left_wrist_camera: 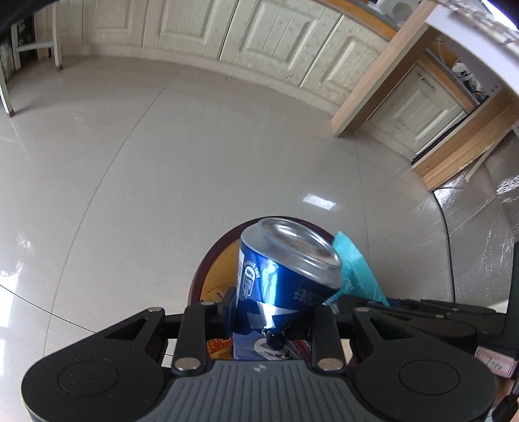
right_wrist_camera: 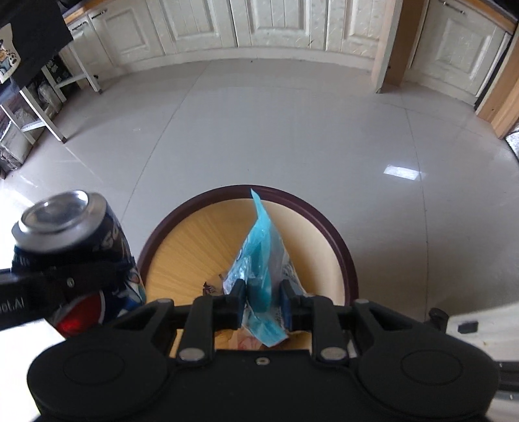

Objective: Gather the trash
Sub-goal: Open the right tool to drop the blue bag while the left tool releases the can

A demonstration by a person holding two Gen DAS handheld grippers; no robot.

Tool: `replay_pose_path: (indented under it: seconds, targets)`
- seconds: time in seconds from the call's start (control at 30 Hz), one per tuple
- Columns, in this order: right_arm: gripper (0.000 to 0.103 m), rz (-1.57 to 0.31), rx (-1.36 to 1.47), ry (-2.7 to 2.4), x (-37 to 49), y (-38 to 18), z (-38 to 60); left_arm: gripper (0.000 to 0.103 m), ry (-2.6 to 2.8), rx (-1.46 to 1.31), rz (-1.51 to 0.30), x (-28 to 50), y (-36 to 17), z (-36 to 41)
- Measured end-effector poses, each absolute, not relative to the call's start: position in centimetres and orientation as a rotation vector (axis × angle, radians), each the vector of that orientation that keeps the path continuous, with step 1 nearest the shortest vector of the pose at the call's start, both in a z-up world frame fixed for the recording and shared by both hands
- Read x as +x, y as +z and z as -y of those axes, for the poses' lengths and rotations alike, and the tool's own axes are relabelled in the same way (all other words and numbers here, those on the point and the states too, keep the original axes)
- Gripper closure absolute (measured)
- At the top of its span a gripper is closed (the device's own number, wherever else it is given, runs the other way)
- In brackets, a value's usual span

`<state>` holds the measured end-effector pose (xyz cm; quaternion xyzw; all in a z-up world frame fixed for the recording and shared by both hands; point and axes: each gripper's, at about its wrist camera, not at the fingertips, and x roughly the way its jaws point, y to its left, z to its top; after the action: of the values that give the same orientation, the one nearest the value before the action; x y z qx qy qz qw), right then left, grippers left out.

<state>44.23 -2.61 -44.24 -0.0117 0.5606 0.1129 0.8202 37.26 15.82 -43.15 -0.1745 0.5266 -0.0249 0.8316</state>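
Left gripper: the left gripper (left_wrist_camera: 275,311) holds a blue drink can (left_wrist_camera: 285,276) between its two fingers, pressed on the can's sides. The can is tilted, with its silver concave end turned up and away from the camera. In the right wrist view the same can (right_wrist_camera: 74,246) shows at the left edge, just outside the bin's rim.

Right gripper: the right gripper (right_wrist_camera: 262,300) has its jaws set narrow with a light blue plastic wrapper (right_wrist_camera: 262,259) standing between them. A gap shows between the wrapper and the finger on the right of the picture; whether the other finger still presses on it I cannot tell. The wrapper's pointed end sticks up past the fingers.

Bin: a round bin (right_wrist_camera: 340,246) with a dark maroon rim and a yellow-tan inside sits on the floor under both grippers. Bits of printed packaging lie at its bottom, partly hidden by the grippers. In the left wrist view its rim (left_wrist_camera: 207,259) curves behind the can.

Where the trash is: the wrapper hangs over the inside of the bin, near its middle. The can hangs above the bin's left rim.

Floor: pale glossy tiles (right_wrist_camera: 259,130) with window glare.

Surroundings: cream panelled cabinet doors (right_wrist_camera: 275,26) line the far wall; a white-legged rack (right_wrist_camera: 48,107) stands at the left.
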Motion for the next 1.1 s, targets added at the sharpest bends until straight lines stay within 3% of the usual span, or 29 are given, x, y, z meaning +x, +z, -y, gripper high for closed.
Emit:
replay_pose_path:
  seconds: [0.07,0.13,0.17,0.73,0.8,0.87,1.1]
  targets:
    - [0.067,-1.191,-0.012,0.243,45.4,-44.9,2.7,0.074,-0.052,-0.367,-1.13,37.9,-44.0,-15.5]
    - [0.05,-1.189,-0.018,0.228,46.1,-45.5,2.9,0.074,-0.053,-0.36,-1.142,38.4,-44.6,-15.0]
    - [0.048,-1.188,-0.022,0.219,46.3,-45.7,3.0,0.074,-0.054,-0.357,-1.148,38.6,-44.9,-14.9]
    - [0.044,-1.239,0.166,0.088,43.7,-46.5,9.7,0.073,-0.097,-0.251,-1.225,42.7,-47.5,-11.1]
    - [0.044,-1.245,0.173,0.09,43.6,-46.5,9.8,0.065,-0.087,-0.222,-1.253,42.6,-47.9,-11.1]
    - [0.044,-1.25,0.173,0.101,43.6,-46.5,9.7,0.045,-0.08,-0.205,-1.281,42.4,-48.1,-11.3]
    - [0.042,-1.259,0.171,0.108,43.5,-46.0,9.4,0.04,-0.074,-0.173,-1.312,41.4,-47.3,-12.1]
